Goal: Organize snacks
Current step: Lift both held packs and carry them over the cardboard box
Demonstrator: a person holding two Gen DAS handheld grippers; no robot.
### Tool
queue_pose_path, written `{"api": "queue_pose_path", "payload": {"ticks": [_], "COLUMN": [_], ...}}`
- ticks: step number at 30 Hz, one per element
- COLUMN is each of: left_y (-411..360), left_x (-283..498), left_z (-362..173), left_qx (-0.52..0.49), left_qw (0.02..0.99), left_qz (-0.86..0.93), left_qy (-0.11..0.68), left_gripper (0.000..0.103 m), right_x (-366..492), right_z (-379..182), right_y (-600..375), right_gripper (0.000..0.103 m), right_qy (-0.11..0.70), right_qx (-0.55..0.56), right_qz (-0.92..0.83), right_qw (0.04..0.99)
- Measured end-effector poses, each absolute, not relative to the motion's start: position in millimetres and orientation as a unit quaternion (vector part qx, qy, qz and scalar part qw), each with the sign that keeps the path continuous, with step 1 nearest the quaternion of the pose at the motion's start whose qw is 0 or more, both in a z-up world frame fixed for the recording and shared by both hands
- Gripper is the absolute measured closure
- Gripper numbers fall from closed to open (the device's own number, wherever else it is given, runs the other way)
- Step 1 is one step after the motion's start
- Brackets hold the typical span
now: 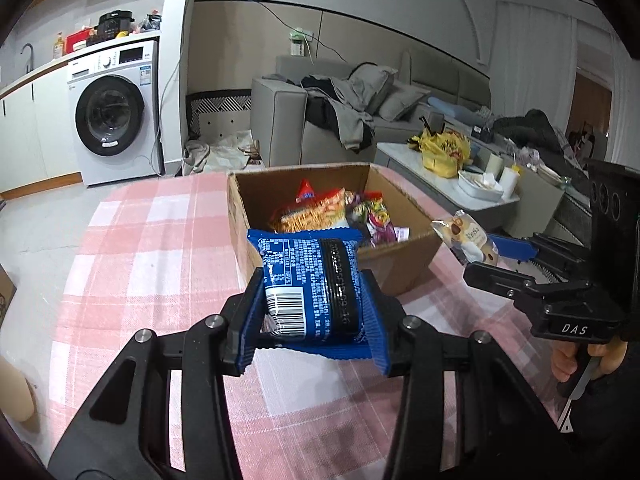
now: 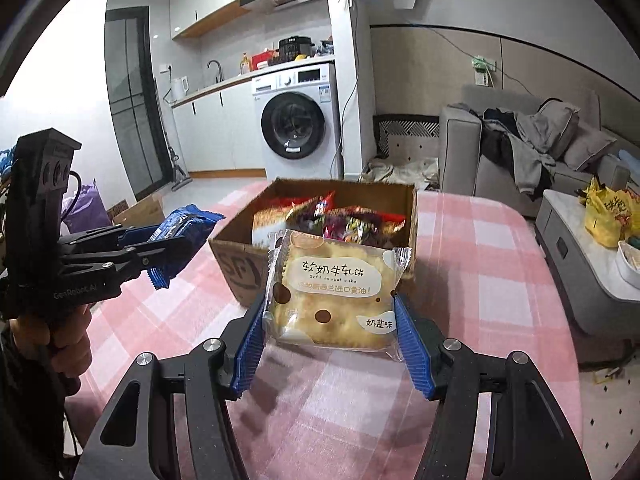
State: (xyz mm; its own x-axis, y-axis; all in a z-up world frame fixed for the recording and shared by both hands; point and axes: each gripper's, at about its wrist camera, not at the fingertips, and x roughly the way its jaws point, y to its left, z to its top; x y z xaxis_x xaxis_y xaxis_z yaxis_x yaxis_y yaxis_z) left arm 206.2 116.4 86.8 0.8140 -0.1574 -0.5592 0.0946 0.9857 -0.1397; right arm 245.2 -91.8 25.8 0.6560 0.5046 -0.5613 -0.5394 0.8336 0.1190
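My left gripper [image 1: 312,304] is shut on a blue snack packet [image 1: 310,280], held above the pink checked tablecloth just in front of an open cardboard box [image 1: 400,268]. The box holds several snack bags [image 1: 320,212]. My right gripper [image 2: 330,308] is shut on a clear-wrapped nougat cake packet [image 2: 334,296], also lifted off the cloth, near the box [image 2: 236,268] front. In the left wrist view the right gripper [image 1: 486,254] with its packet [image 1: 468,236] hangs to the right of the box. The right wrist view shows the left gripper [image 2: 168,248] and blue packet [image 2: 180,224] left of the box.
The table with the pink checked cloth [image 1: 140,264] carries the box. A grey sofa [image 1: 360,120] piled with clothes stands behind, a low white coffee table [image 1: 460,192] with a yellow bag to the right, a washing machine [image 1: 112,112] to the left. A person's hand [image 2: 68,344] grips the left handle.
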Motion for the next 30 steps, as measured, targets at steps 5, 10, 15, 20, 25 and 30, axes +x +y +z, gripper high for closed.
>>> {"api": "queue_pose_path", "payload": {"ticks": [5,10,15,20,25,30], "left_y": [125.9,133.8,132.9,128.8,122.8,125.7], "left_x": [211.4,228.3,259.2,286.2,308.0,333.2], "left_z": [106.0,117.6,119.3,118.0,116.0,112.2], "left_qx": [-0.060,-0.065,-0.065,-0.065,-0.065,-0.066], "left_qw": [0.955,0.957,0.955,0.956,0.957,0.957], "left_qz": [-0.057,-0.049,-0.044,-0.043,-0.042,-0.035], "left_qy": [0.286,0.279,0.285,0.283,0.281,0.279], "left_gripper": [0.061,0.061,0.061,0.061,0.061,0.061], "right_x": [252.3,264.5,279.8,289.9,303.5,315.2], "right_z": [34.0,39.9,44.4,47.8,53.6,54.2], "right_y": [-90.2,-85.5,-82.5,-80.0,-77.5,-70.7], "right_gripper": [0.041,0.041,0.041,0.041,0.041,0.040], "right_qy": [0.290,0.287,0.288,0.283,0.278,0.273], "right_qx": [-0.021,-0.011,0.002,0.008,0.016,0.023], "right_qz": [0.284,0.281,0.281,0.283,0.285,0.295], "right_qw": [0.914,0.916,0.915,0.916,0.917,0.916]}}
